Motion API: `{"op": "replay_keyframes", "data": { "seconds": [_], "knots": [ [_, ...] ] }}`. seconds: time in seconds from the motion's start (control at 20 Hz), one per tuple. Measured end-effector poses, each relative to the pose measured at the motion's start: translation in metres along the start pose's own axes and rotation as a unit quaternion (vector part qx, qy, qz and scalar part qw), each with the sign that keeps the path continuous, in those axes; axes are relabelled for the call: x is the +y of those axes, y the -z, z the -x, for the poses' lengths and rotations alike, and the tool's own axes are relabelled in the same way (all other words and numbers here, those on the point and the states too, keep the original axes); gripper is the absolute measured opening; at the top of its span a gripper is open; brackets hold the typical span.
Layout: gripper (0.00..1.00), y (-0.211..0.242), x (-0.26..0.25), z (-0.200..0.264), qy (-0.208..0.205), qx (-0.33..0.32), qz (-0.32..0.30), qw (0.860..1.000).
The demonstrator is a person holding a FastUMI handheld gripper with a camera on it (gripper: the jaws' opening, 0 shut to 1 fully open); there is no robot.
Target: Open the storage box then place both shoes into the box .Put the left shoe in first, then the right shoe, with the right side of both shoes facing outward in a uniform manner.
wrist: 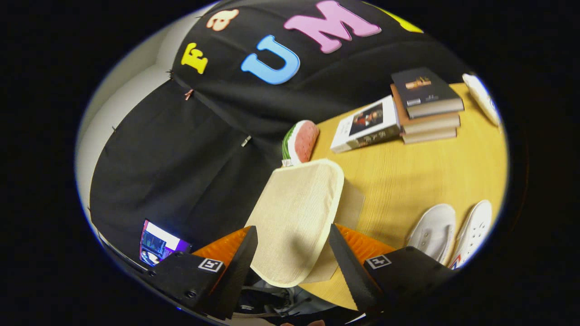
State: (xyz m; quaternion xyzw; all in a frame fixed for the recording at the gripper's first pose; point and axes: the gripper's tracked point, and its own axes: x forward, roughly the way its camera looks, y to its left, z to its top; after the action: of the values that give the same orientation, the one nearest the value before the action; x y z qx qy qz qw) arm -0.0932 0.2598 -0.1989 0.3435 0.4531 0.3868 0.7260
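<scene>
Storage box lid (297,217), a beige woven flap with pale piping, stands raised between the fingers of the gripper (292,267), which are spread wide apart; neither pad clearly presses on the flap, so jaws read as released, contact at the near edge too hidden to call. Lid is tipped up on edge, likely because the opening step is underway or just done, flap swung back to expose the box. Box body itself is mostly hidden behind the lid; a tan side panel (351,203) peeks out next to the lid, on the shoe side. Inside of the box can't be seen, so contents unknown; judging by both shoes out on the table, it's probably empty. Two white shoes (430,233) lie side by side on the wooden table (408,176), near the lid on its panel side, beside one finger, apart from the box. Which is left or right can't be told from here. Beyond the lid, a watermelon-slice cushion (301,141) sits just past its top edge. Farther beyond, a single book (366,124) and a stack of books (426,106). White object (482,97) at the table's far rim, past the stack, unclear what. Next likely: leave lid open, fetch left shoe.
</scene>
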Motion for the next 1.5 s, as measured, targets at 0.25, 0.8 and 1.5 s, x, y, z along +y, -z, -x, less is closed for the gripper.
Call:
{"op": "replay_keyframes", "data": {
  "seconds": [0.25,0.8,1.5],
  "knots": [
    [0.98,0.035,-0.016,-0.026,-0.019,0.043,-0.101,0.994],
    [0.05,0.035,0.016,-0.013,-0.067,0.035,-0.153,0.985],
    [0.1,-0.019,0.194,-0.035,-0.083,0.003,0.007,0.997]
  ]
}}
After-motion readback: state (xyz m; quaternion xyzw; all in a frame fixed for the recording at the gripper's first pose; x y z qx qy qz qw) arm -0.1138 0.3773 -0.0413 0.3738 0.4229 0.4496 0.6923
